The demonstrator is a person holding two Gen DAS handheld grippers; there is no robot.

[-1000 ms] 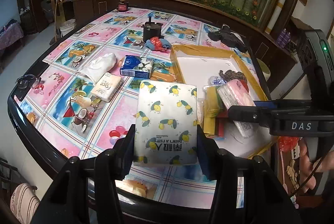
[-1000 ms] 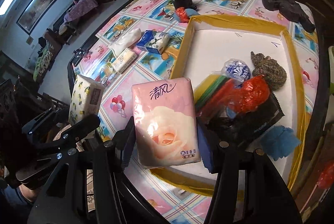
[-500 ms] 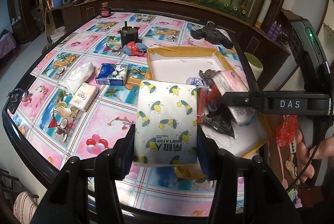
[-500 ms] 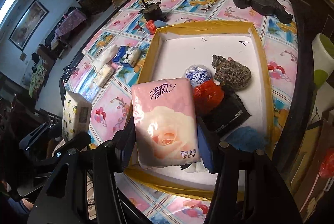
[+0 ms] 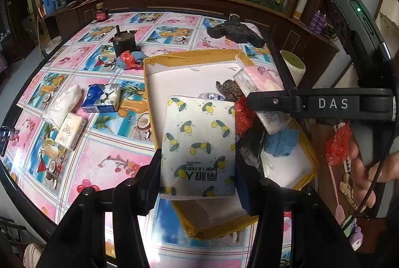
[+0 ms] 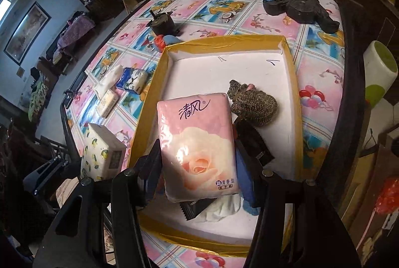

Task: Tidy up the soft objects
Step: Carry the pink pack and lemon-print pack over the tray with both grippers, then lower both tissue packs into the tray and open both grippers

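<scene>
My left gripper [image 5: 198,168] is shut on a white tissue pack with lemon print [image 5: 198,143], held above the near left part of the yellow-rimmed white tray [image 5: 189,56]. My right gripper [image 6: 198,163] is shut on a pink tissue pack with a rose [image 6: 197,143], held over the tray [image 6: 224,43]. The pink pack also shows in the left wrist view [image 5: 259,83], and the lemon pack in the right wrist view [image 6: 102,153]. In the tray lie a brown knitted bundle [image 6: 254,105], a red mesh ball [image 5: 243,115], a blue cloth [image 5: 281,143] and a black packet [image 6: 254,145].
On the flowered tablecloth left of the tray lie a blue tissue pack [image 5: 102,98], a white cloth bundle [image 5: 62,103] and a small cream pack [image 5: 69,130]. A black motor [image 5: 123,43] and a dark tool [image 5: 237,31] stand farther back. A green-white cup [image 6: 380,70] stands right of the table.
Both grippers have moved forward and right over the tray, each still holding its tissue pack. The tray's contents now sit partly hidden under the packs.
</scene>
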